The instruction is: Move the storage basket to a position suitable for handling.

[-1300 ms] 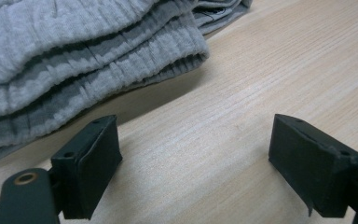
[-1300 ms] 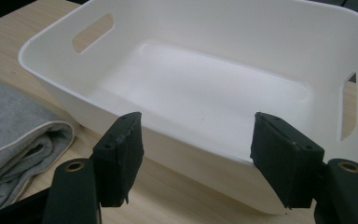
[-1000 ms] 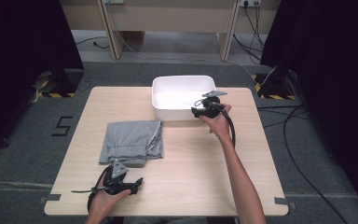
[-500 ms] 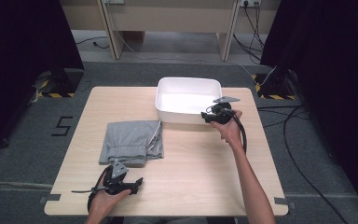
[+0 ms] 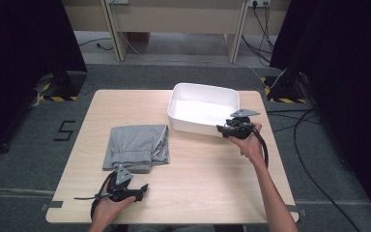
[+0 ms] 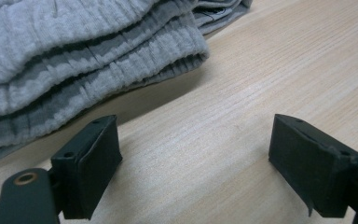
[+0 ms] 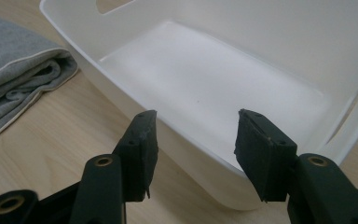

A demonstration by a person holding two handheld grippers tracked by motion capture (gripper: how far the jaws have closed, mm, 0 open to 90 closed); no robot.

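Observation:
A white plastic tub (image 5: 175, 105) stands at the back right of the wooden table (image 5: 207, 188). My right gripper (image 5: 221, 128) is at its near right corner. In the right gripper view the jaws (image 7: 193, 144) straddle the tub's near wall (image 7: 116, 100), one outside and one inside. They have just been closing, but a gap remains on each side of the thin wall. A folded grey garment (image 5: 135, 145) lies left of the tub. My left gripper (image 5: 142, 187) rests open on the table just in front of the garment (image 6: 74, 46), its jaws (image 6: 193, 163) wide apart over bare wood.
The grey garment's folded edge (image 7: 14, 70) lies close to the tub's left end. Cables trail over the floor right of the table. Desk legs and dark curtains stand beyond the far edge.
My right gripper has moved right along the tub's near side, and the tub has shifted right with it, turning slightly. The left gripper has stayed where it was.

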